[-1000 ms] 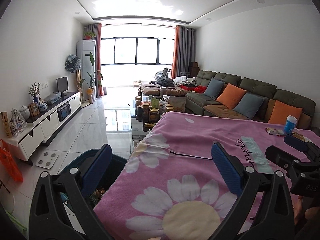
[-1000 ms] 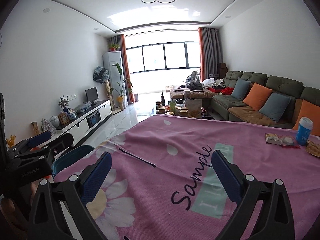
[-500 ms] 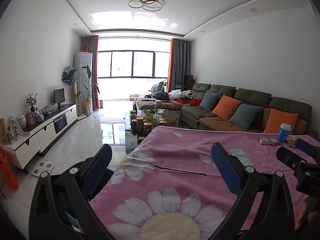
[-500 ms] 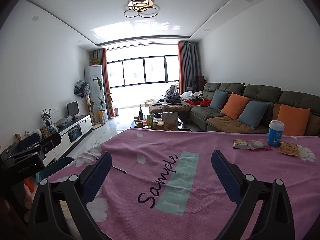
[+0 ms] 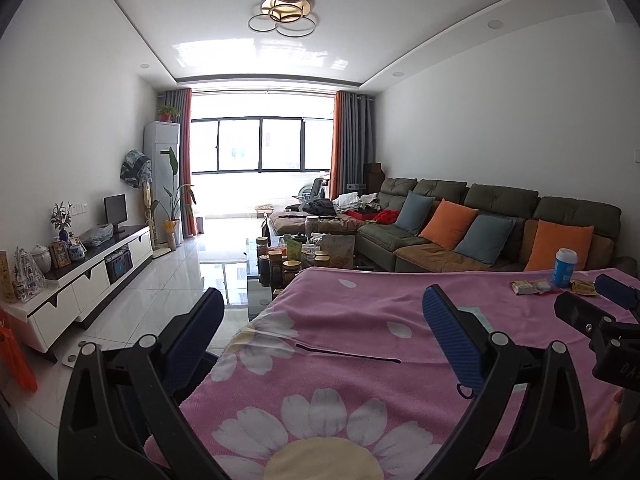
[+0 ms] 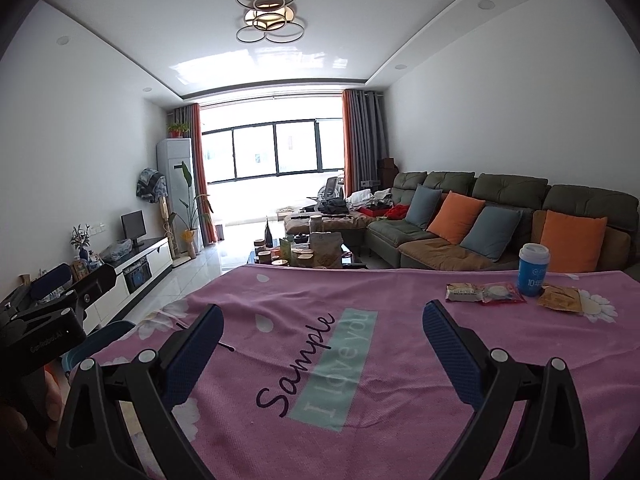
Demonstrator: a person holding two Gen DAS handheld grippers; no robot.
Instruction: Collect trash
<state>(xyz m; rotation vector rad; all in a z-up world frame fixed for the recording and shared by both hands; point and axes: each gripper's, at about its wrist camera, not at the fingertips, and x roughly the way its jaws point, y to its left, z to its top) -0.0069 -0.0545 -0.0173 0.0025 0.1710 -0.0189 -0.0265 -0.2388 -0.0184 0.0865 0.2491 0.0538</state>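
Trash lies at the far right of the pink flowered cloth (image 6: pixel 400 360): a blue paper cup (image 6: pixel 533 270), a grey-brown snack wrapper (image 6: pixel 464 293), a clear packet with red edges (image 6: pixel 502 293) and an orange-brown wrapper (image 6: pixel 560 298). The left wrist view shows the same cup (image 5: pixel 565 267) and wrappers (image 5: pixel 532 287) far right. My right gripper (image 6: pixel 322 346) is open and empty above the cloth, well short of the trash. My left gripper (image 5: pixel 322 338) is open and empty over the table's left edge. A dark blue bin (image 6: pixel 100 338) stands on the floor left of the table.
A glass coffee table with jars (image 5: pixel 288 260) stands beyond the table. A green sofa with orange and blue cushions (image 6: pixel 480 220) runs along the right wall. A white TV cabinet (image 5: pixel 80 280) lines the left wall. An orange bag (image 5: pixel 16 360) hangs at far left.
Both grippers tilted upward and swung right. The bin has dropped almost out of the left view. The cup and wrappers have come closer and larger in the right view.
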